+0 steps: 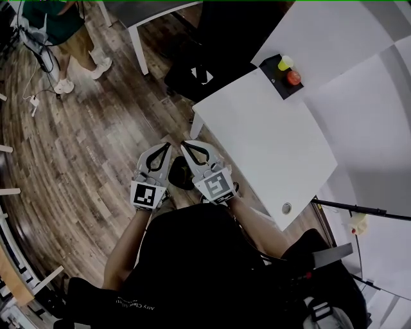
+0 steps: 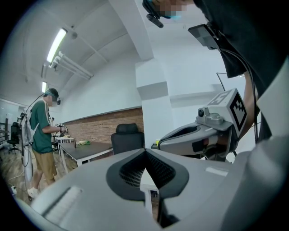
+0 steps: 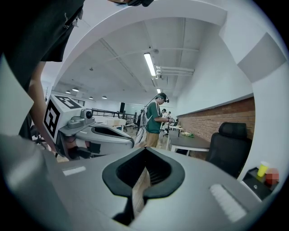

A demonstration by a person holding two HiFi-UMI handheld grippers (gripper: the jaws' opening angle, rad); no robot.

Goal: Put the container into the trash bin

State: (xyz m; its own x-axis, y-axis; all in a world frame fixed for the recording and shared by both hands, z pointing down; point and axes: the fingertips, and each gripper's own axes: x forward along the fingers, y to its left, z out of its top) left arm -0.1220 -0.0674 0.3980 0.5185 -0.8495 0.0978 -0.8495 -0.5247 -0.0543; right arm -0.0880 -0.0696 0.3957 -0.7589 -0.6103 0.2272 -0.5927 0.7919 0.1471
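On the far end of the white table lies a black tray with a yellow cup and a red object on it. The right gripper view shows the yellow cup small at the right edge. I see no trash bin. My left gripper and right gripper hover side by side over the wooden floor, close to my body and left of the table. Both are shut with nothing between the jaws. Each gripper's own view shows the other beside it.
A black office chair stands beyond the table's near corner. Another person stands at the far left beside a dark desk. A dark object lies on the floor under my grippers. A tripod leg crosses at the right.
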